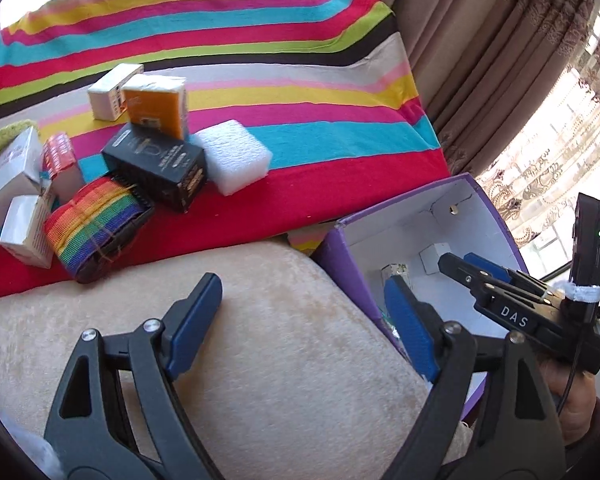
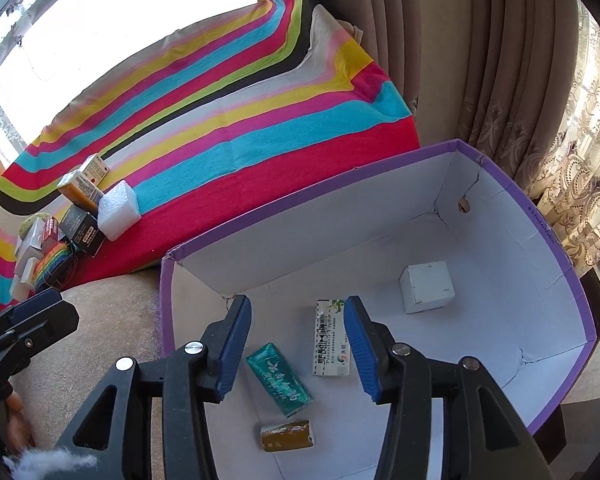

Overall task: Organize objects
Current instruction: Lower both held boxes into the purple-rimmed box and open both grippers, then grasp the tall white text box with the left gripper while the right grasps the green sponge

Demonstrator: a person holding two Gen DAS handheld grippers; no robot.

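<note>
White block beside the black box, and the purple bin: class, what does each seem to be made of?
White block: likely packing foam, matte, with a finely bubbled surface and soft edges. Purple bin: apparently cardboard, purple outside, plain white inside, with creases and a torn corner seam.

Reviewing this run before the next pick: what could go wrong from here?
1. The pile is packed tight: the black box leans on the rainbow strap and touches the foam block, so grabbing one may drag its neighbours.
2. The left gripper and right gripper sit close at the purple box wall; they may collide.
3. The right gripper is open above the green pack; lowering could crush it.
</note>
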